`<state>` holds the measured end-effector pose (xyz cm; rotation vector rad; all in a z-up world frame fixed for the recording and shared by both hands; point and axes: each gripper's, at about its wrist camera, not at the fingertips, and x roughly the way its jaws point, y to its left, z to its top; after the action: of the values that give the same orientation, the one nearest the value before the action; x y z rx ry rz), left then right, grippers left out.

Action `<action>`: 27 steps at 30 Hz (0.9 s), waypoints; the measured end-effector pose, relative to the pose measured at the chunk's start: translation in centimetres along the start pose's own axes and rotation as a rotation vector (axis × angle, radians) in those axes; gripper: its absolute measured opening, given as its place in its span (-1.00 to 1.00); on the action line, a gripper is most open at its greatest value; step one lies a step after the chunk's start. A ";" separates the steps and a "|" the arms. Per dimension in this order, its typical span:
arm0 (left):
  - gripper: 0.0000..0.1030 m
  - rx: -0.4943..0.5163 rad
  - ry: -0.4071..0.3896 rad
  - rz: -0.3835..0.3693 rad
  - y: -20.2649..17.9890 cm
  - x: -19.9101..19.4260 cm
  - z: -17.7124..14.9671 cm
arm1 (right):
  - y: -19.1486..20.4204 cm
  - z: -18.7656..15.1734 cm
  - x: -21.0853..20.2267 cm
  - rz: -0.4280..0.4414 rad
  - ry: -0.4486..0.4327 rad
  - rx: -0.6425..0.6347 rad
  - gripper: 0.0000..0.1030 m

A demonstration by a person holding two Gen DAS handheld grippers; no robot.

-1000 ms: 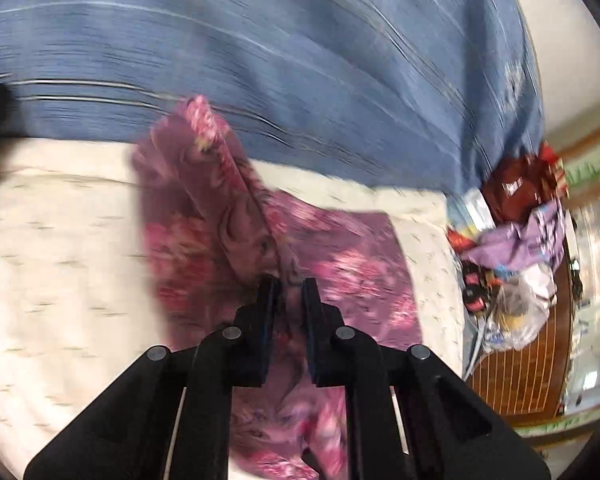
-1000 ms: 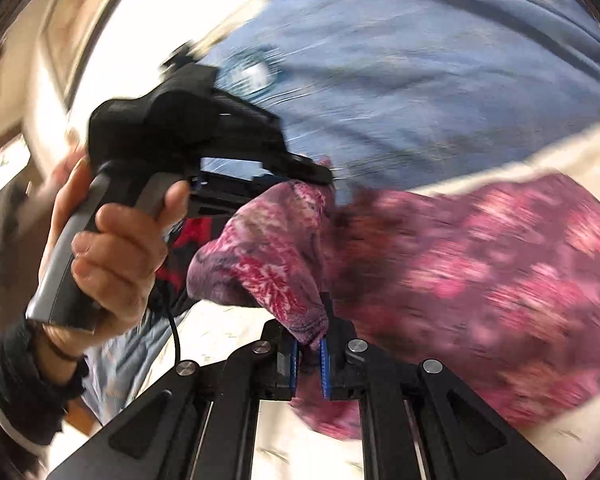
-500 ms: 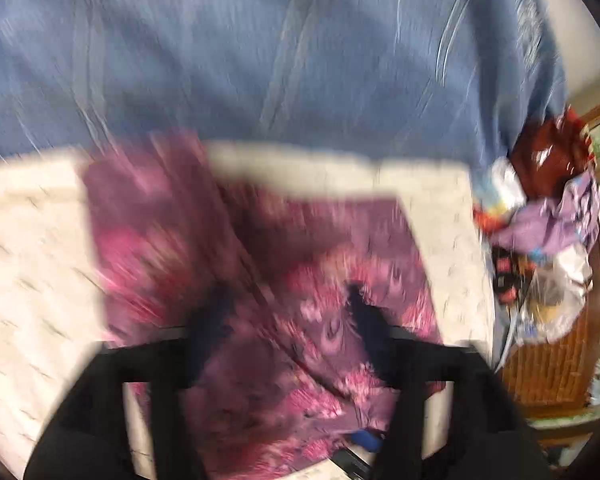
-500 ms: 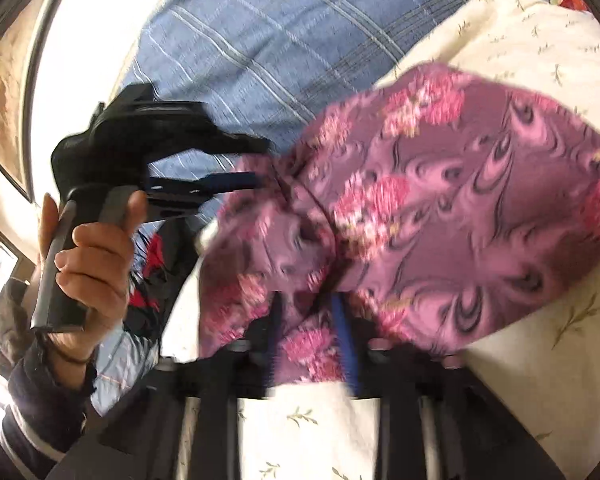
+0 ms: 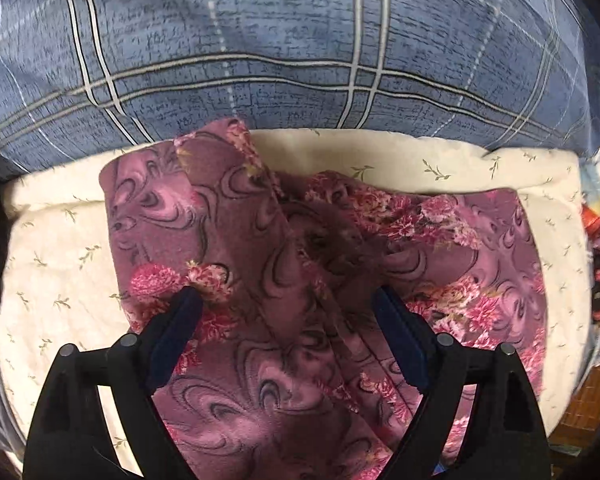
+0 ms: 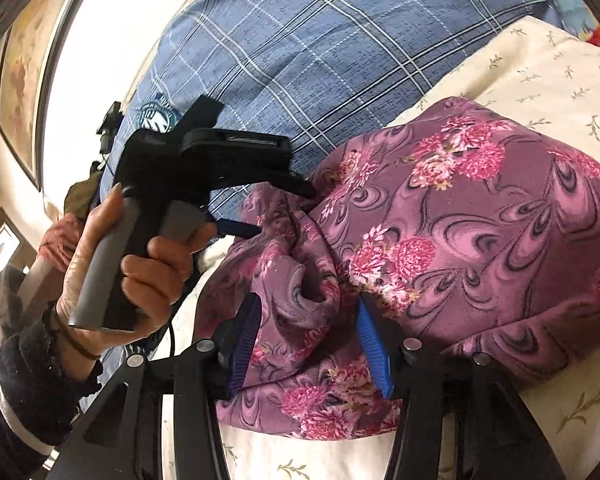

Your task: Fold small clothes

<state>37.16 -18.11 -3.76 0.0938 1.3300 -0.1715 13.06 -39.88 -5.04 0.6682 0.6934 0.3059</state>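
Purple floral garment (image 5: 300, 288) lies bunched on cream sheet (image 5: 52, 264), just below blue plaid blanket (image 5: 284, 48). Left gripper (image 5: 288, 304) jaws spread wide over it, gripping nothing. Right gripper (image 6: 308, 320) jaws apart too, straddling a fabric fold.

Cream leaf-print sheet (image 5: 380, 156), blue plaid bedding (image 5: 284, 36), framed picture (image 6: 22, 60) on pale wall, bright daylight.

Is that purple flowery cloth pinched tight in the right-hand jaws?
No, the right gripper stands wide open, its jaws apart around the floral cloth.
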 end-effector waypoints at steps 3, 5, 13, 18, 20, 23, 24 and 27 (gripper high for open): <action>-0.16 0.014 -0.023 0.033 0.3 -0.5 -0.7 | 0.3 0.0 0.6 0.008 0.017 -0.024 -0.47; -0.64 0.015 -0.025 -0.003 0.6 -1.1 -1.2 | 0.6 0.0 1.1 0.005 0.044 -0.036 -0.83; -0.86 0.027 -0.123 -0.159 -0.6 -7.6 -3.7 | 1.7 1.2 -4.0 0.122 -0.078 0.007 -0.85; -0.96 0.139 -0.123 -0.286 -8.1 -8.9 -3.6 | 0.5 1.5 -8.0 0.099 -0.157 0.021 -0.85; -0.96 0.208 -0.108 -0.292 -11.6 -7.4 -4.3 | -0.7 1.2 -9.2 0.062 -0.170 0.032 -0.85; -0.96 0.214 -0.028 -0.288 -13.3 -4.1 -4.6 | -3.2 0.3 -9.9 0.003 -0.159 0.063 -0.85; -0.96 0.191 0.006 -0.291 -13.5 -2.8 -4.8 | -4.2 0.0 -9.7 -0.019 -0.143 0.082 -0.85; -0.96 0.108 0.035 -0.366 -10.9 -2.5 -5.0 | -6.4 -0.6 -8.5 -0.048 -0.064 0.125 -0.83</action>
<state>29.87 -27.85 -2.18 -0.0568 1.3637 -0.5539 6.72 -48.39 -5.43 0.7763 0.6706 0.1975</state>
